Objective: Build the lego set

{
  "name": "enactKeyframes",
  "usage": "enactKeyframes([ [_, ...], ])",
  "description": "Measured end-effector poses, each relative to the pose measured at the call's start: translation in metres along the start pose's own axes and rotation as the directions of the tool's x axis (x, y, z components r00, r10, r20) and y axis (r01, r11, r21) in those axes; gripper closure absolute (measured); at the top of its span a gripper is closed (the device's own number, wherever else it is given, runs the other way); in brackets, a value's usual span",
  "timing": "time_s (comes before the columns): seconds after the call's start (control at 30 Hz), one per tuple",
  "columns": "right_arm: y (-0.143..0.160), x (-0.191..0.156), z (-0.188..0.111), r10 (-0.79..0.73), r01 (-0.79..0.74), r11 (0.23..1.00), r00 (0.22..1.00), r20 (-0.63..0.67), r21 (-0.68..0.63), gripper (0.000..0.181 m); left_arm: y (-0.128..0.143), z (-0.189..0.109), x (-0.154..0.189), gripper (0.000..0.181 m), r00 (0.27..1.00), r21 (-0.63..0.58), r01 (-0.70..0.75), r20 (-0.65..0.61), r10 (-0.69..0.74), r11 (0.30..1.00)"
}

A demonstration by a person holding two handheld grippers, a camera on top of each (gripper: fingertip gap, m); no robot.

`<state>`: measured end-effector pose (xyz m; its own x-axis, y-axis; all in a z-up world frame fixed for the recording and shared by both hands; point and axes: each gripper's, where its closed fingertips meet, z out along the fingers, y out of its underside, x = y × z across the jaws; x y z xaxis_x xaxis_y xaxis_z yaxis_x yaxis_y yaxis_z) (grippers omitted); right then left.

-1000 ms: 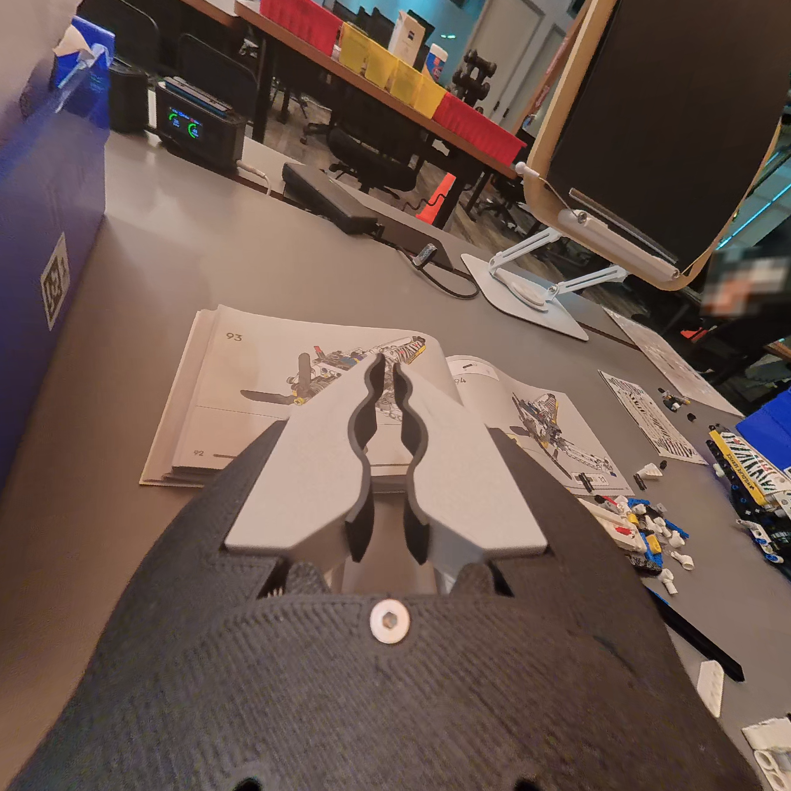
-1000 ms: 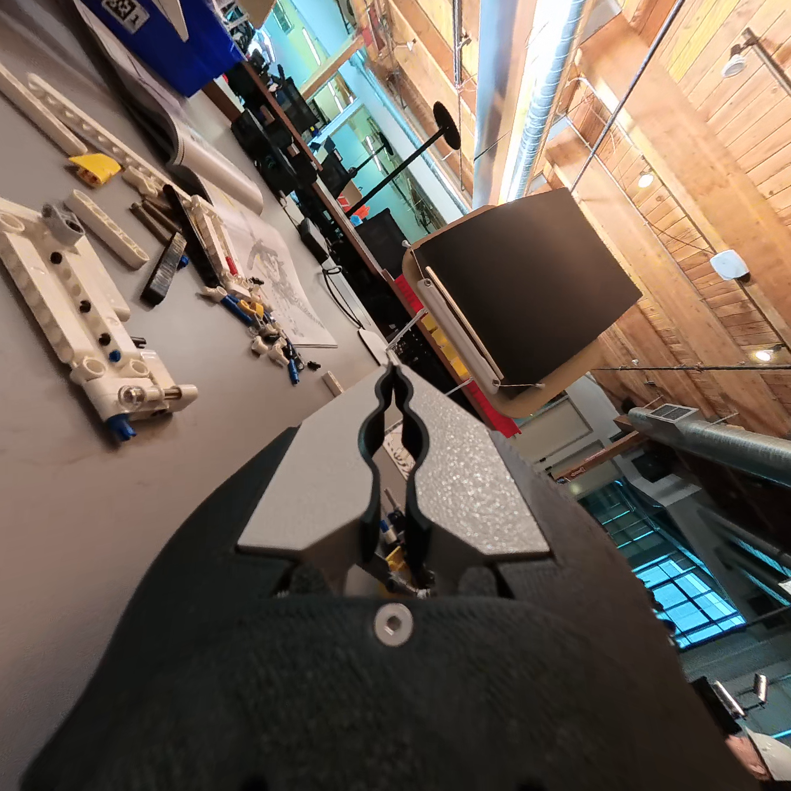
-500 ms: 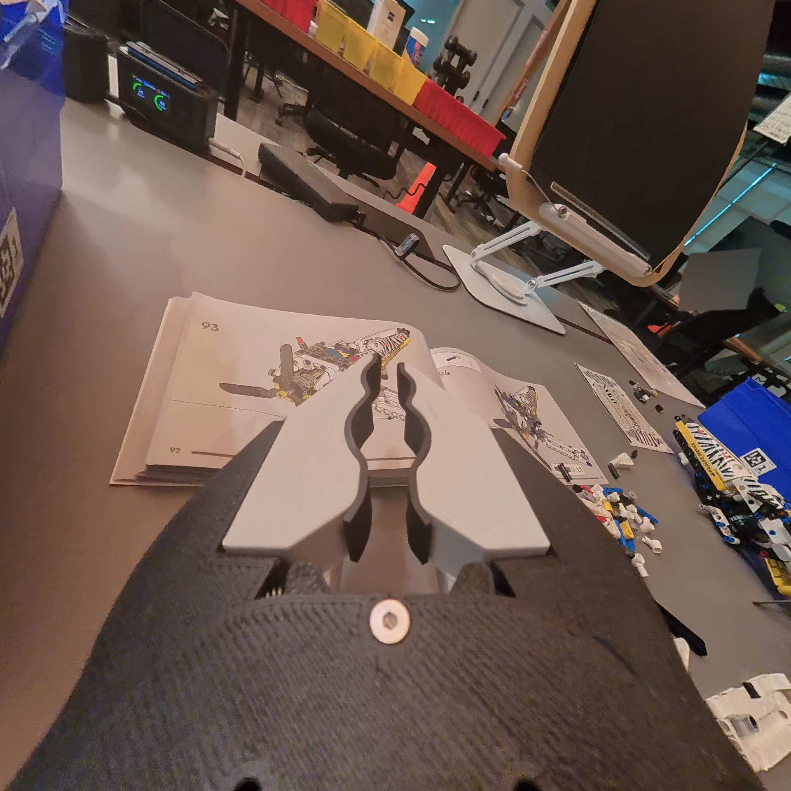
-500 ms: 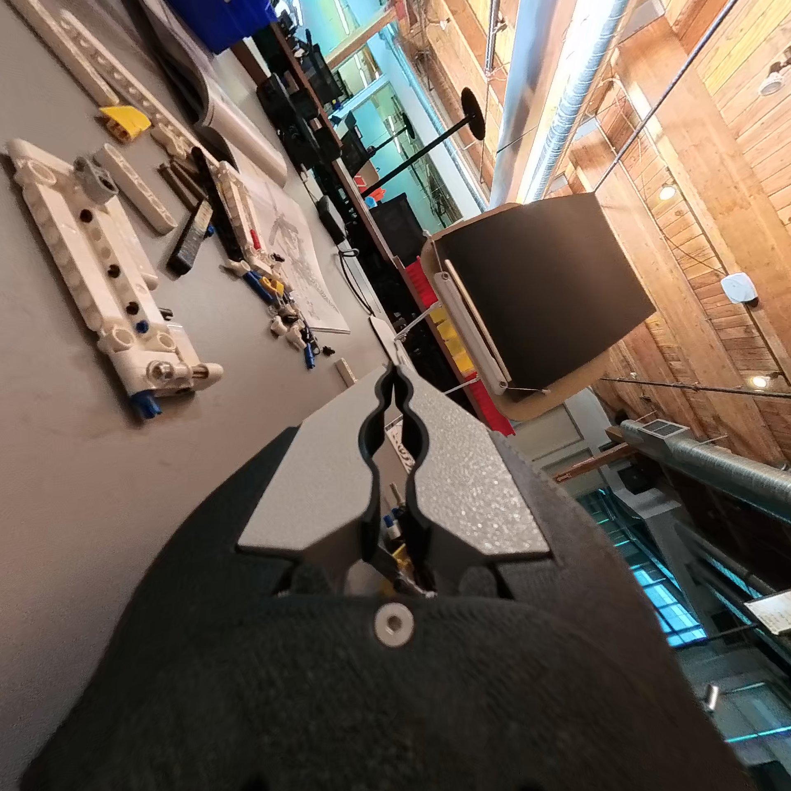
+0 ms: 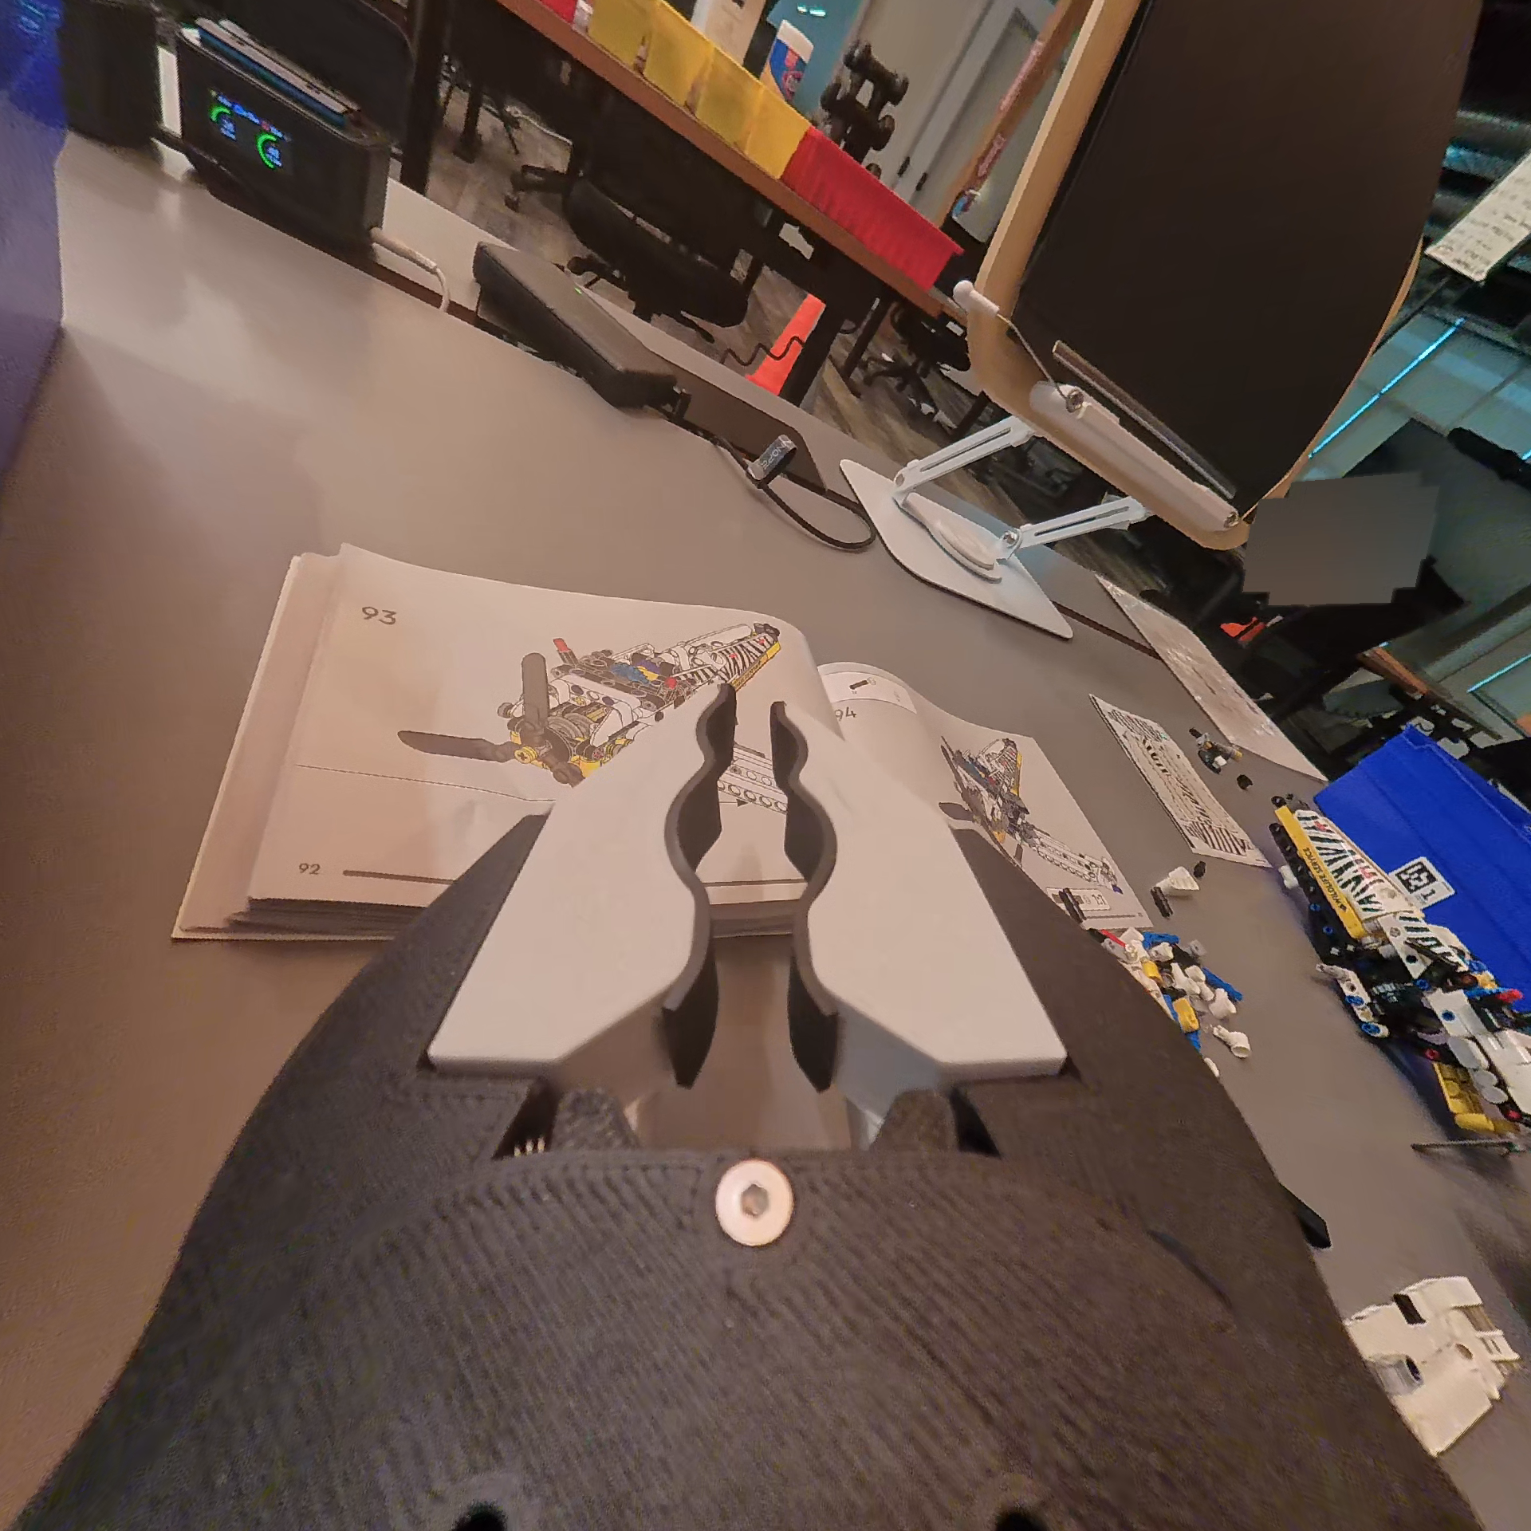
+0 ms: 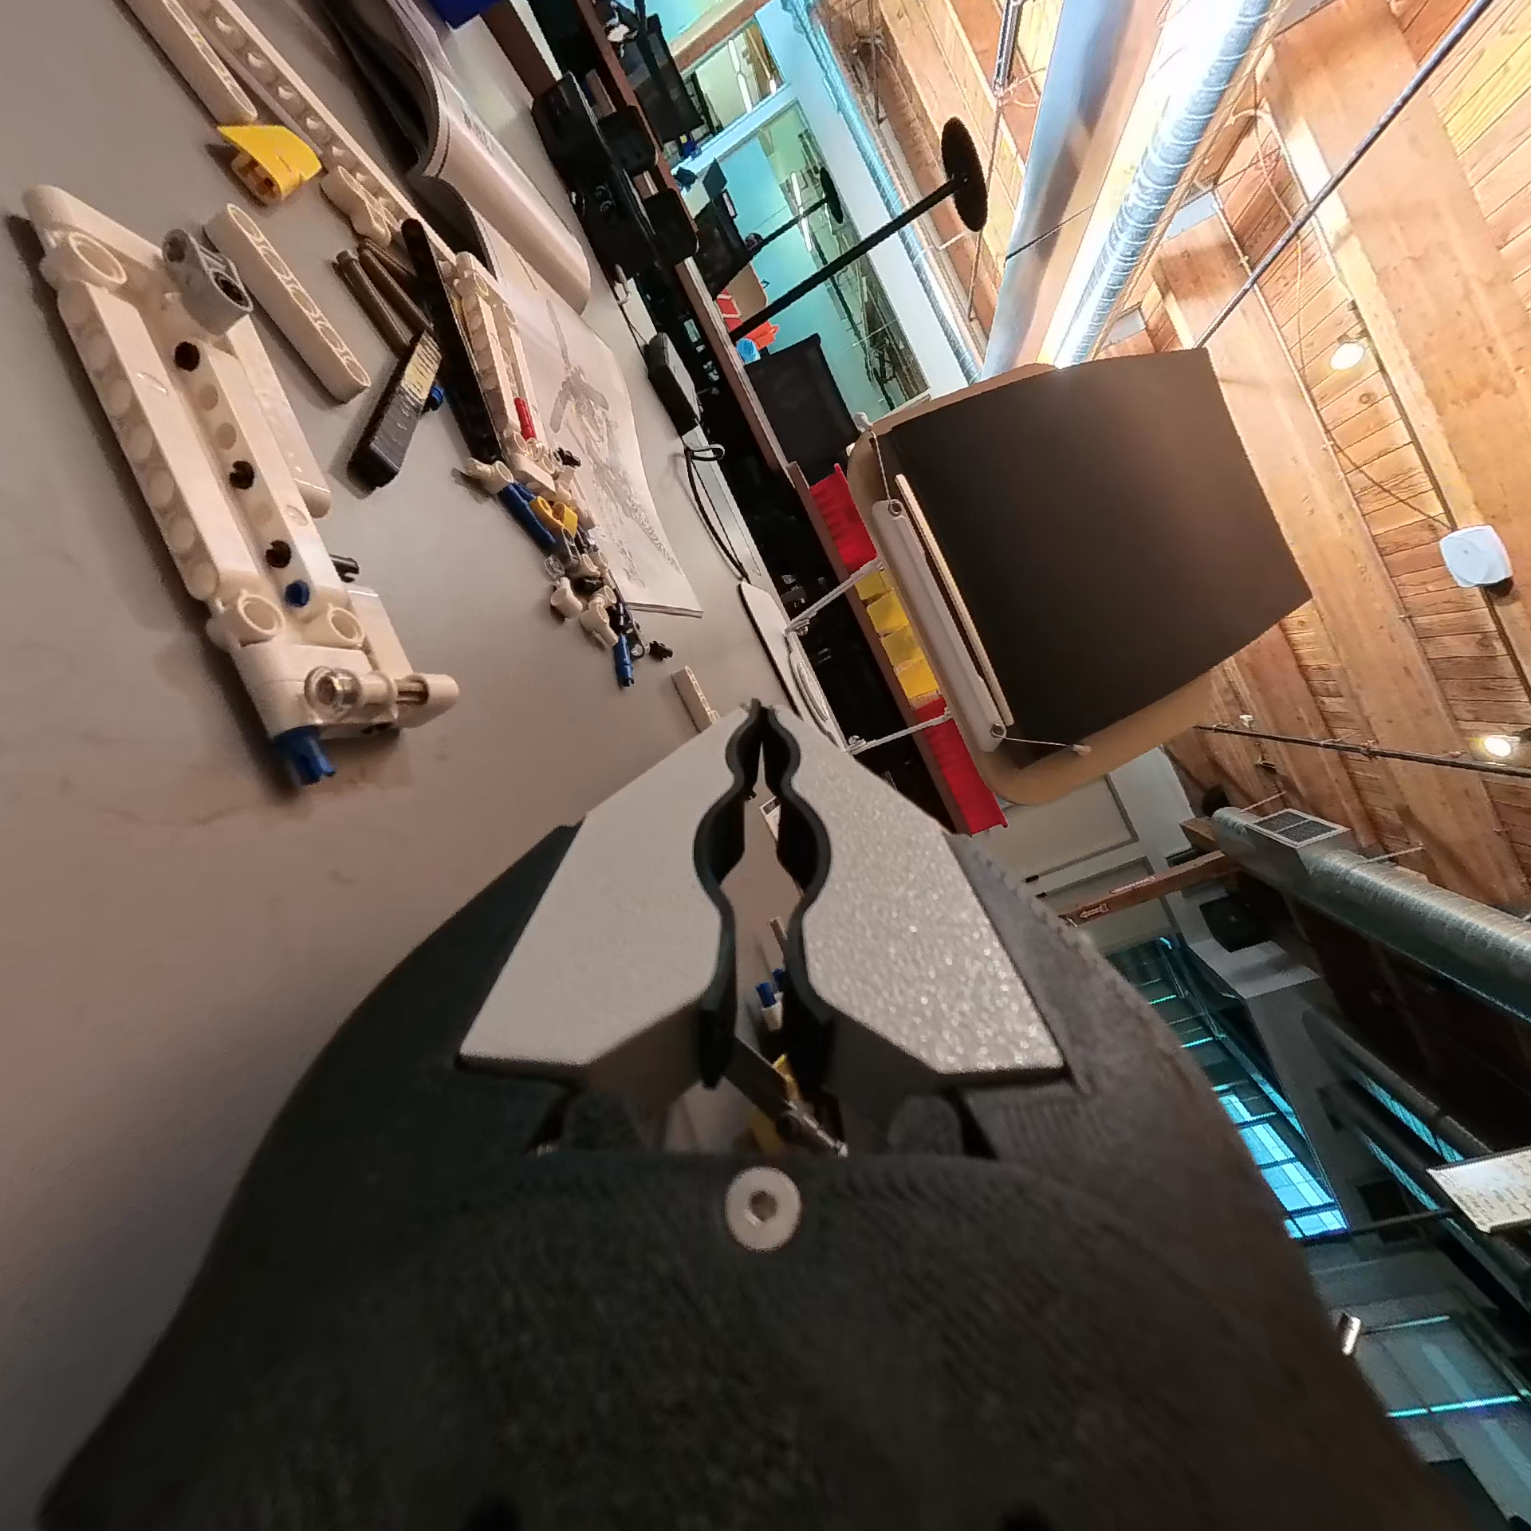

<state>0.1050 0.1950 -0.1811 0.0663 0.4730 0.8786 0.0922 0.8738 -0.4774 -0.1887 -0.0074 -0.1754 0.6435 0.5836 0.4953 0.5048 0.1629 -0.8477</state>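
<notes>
Fingers, left gripper (image 5: 752,711): slightly apart, nothing between them, hovering over the desk (image 5: 207,431) at the near edge of the open instruction booklet (image 5: 464,721).
Fingers, right gripper (image 6: 760,714): tips together, nothing seen clamped; rolled sideways, aimed past the desk edge.
White beam assembly (image 6: 207,480): at 10 o'clock of the right tips, long axis running 11 to 5; judged nearest to the right gripper.
Loose pins, blue and white (image 5: 1176,986): 3 o'clock of the left fingers.
Striped partial model (image 5: 1408,944): farther at 3 o'clock, beside a blue bin (image 5: 1441,820).
Obstructions: none apparent.
Tablet on stand (image 5: 1226,232): far, 1 o'clock.
</notes>
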Motion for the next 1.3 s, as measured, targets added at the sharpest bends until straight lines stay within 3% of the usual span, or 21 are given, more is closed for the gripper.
enactKeyframes([
  [0.77, 0.000, 0.001, 0.000, 0.002, -0.002, 1.000, 1.000, -0.005, 0.000, 0.181, 0.001, 0.000, 0.001, 0.173, 1.000, -0.004, 0.010, -0.009, -0.010, 1.000],
  [0.9, -0.005, 0.025, -0.008, 0.123, -0.118, 0.991, 0.988, -0.090, 0.057, 0.181, 0.001, 0.000, 0.000, 0.173, 1.000, -0.006, 0.013, -0.009, -0.013, 1.000],
  [1.0, -0.001, 0.066, -0.018, 0.356, -0.344, 0.934, 0.913, -0.201, 0.095, 0.181, 0.001, 0.000, 0.000, 0.173, 1.000, -0.005, 0.019, -0.009, -0.019, 1.000],
  [1.13, 0.016, 0.126, -0.043, 0.493, -0.484, 0.867, 0.802, -0.338, 0.117, 0.181, 0.000, 0.000, -0.001, 0.173, 1.000, -0.001, 0.025, -0.012, -0.025, 1.000],
  [1.2, 0.042, 0.142, -0.051, 0.581, -0.600, 0.797, 0.728, -0.364, 0.073, 0.181, 0.001, 0.000, 0.000, 0.172, 1.000, -0.004, 0.025, -0.014, -0.025, 1.000],
  [1.3, 0.097, 0.137, -0.057, 0.668, -0.756, 0.649, 0.622, -0.409, -0.089, 0.178, 0.001, 0.000, 0.000, 0.172, 1.000, -0.005, 0.027, -0.016, -0.027, 1.000],
])
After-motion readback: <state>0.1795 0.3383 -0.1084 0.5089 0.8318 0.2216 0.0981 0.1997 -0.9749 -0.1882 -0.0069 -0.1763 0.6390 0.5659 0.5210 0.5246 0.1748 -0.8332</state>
